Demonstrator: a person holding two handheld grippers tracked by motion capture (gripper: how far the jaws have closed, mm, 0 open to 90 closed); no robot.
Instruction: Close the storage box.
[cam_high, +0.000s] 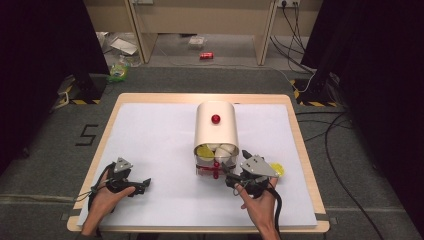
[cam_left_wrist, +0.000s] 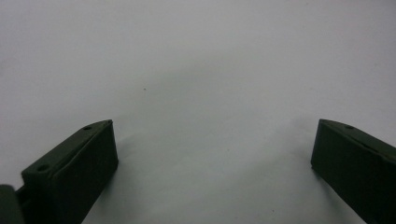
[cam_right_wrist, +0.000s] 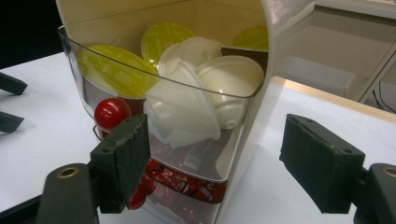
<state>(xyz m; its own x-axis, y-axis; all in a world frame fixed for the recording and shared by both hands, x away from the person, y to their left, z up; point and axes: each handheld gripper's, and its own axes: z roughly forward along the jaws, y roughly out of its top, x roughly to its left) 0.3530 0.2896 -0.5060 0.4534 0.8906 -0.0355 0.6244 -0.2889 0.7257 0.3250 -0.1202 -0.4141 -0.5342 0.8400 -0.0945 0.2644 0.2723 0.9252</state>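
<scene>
Background stuff I can see from up top: a red can lying on the floor past the desk, a clear plastic box just behind it, crumpled bags off to the left, and black cables trailing on the right.

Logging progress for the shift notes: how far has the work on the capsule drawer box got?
Done: the upper clear drawer stands pulled out, with coffee capsules inside. In hand: the right tongs are open at the drawer front by its red knob, holding nothing. Left: a capsule is not yet gripped; the left tongs rest open on the table.
</scene>
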